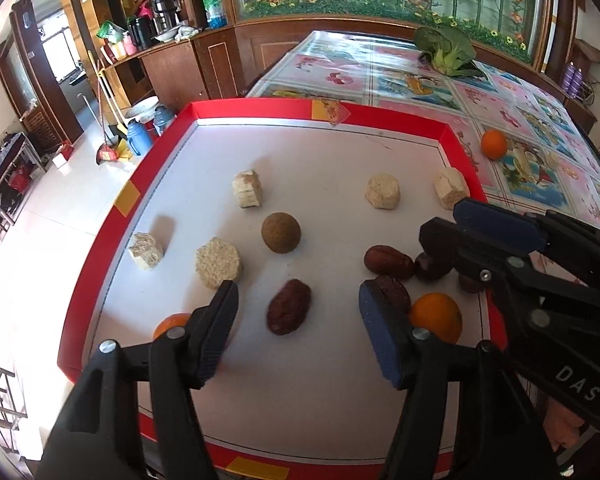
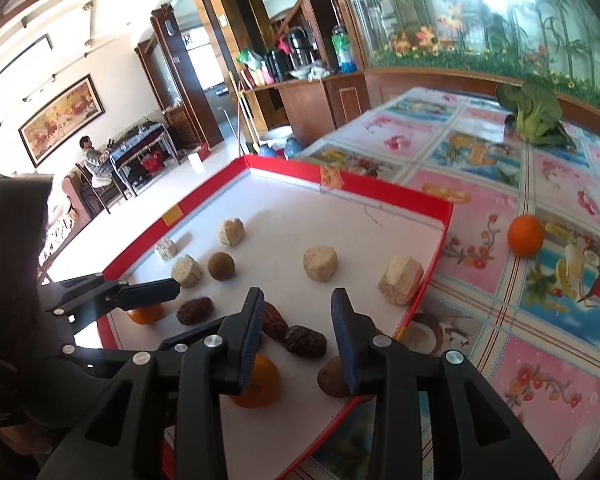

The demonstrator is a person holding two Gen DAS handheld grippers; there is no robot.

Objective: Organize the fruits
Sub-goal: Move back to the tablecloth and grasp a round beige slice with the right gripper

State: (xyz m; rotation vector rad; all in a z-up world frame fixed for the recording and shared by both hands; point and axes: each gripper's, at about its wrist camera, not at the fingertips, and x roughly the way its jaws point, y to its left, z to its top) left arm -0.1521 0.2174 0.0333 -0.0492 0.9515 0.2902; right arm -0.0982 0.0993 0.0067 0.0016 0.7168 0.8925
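A shallow red-walled cardboard tray with a white floor (image 1: 380,114) sits at the corner of the tabletop (image 1: 540,152), which is covered in a glossy fruit-print cloth. The tray serves as the sorting ground, its low walls keeping round things from rolling off.

On its floor the pale, fibrous cut blocks (image 1: 247,189) lie spread toward the far side, while the dark red wrinkled dates (image 1: 388,259) cluster near the right wall, which looks like grouping by kind. A round brown fruit (image 1: 281,233) sits in the middle, and a single dark date (image 1: 289,306) lies apart from its fellows.

The left claw (image 1: 296,332) hangs over the near part of the tray with its fingers spread wide and nothing between them; the lone date lies just ahead of the gap, so it is probably the next pick. A small orange (image 1: 171,323) peeks out behind its left finger, and another orange (image 1: 436,317) sits by the right one.

The right claw (image 2: 298,338) is likewise apart and empty, low over the tray's near right corner, with a date (image 2: 305,341) in front of it and a brown fruit (image 2: 332,378) beside its right finger.

One orange (image 2: 525,235) rests outside the tray on the cloth, well apart, apparently waiting to be brought in. A leafy green vegetable (image 2: 534,118) lies at the far edge.
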